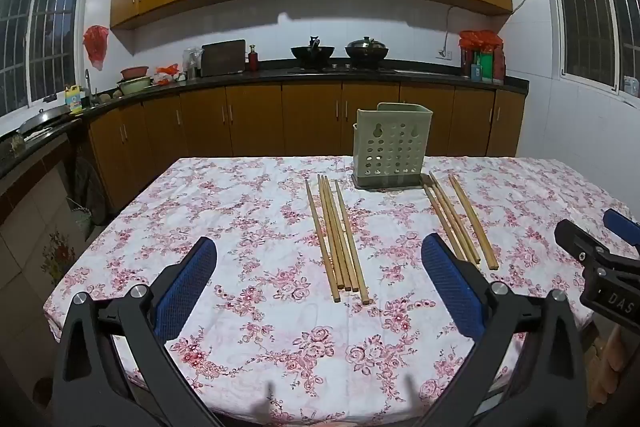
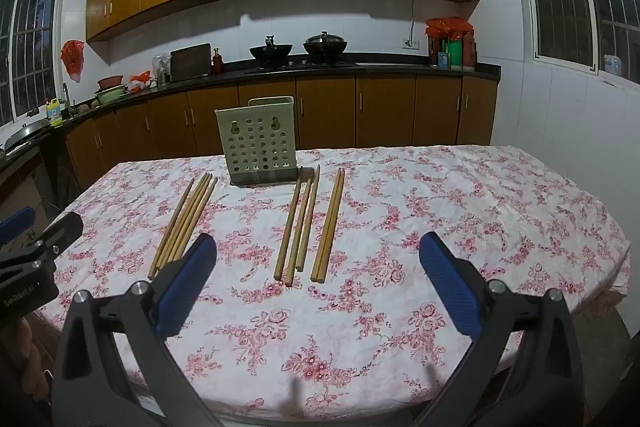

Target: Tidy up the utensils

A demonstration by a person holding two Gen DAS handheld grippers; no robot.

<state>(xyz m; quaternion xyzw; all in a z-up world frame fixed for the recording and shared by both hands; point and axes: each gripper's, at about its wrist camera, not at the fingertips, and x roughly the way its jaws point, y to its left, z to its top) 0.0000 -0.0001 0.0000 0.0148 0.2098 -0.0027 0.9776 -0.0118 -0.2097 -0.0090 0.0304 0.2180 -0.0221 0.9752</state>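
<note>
A pale green perforated utensil holder [image 1: 391, 146] stands upright at the table's far side; it also shows in the right wrist view [image 2: 258, 143]. Several wooden chopsticks lie flat in two groups: a left bundle [image 1: 338, 237] [image 2: 182, 221] and a right group [image 1: 460, 223] [image 2: 308, 225]. My left gripper [image 1: 318, 267] is open and empty, held above the table in front of the left bundle. My right gripper [image 2: 318, 267] is open and empty, in front of the right group. The right gripper also shows at the left wrist view's right edge [image 1: 596, 255].
The table wears a floral cloth [image 1: 256, 327] and its edges fall off on the left and right. Behind it run kitchen counters with brown cabinets [image 1: 312, 119], two woks on a stove [image 1: 340, 51], and a sink on the left.
</note>
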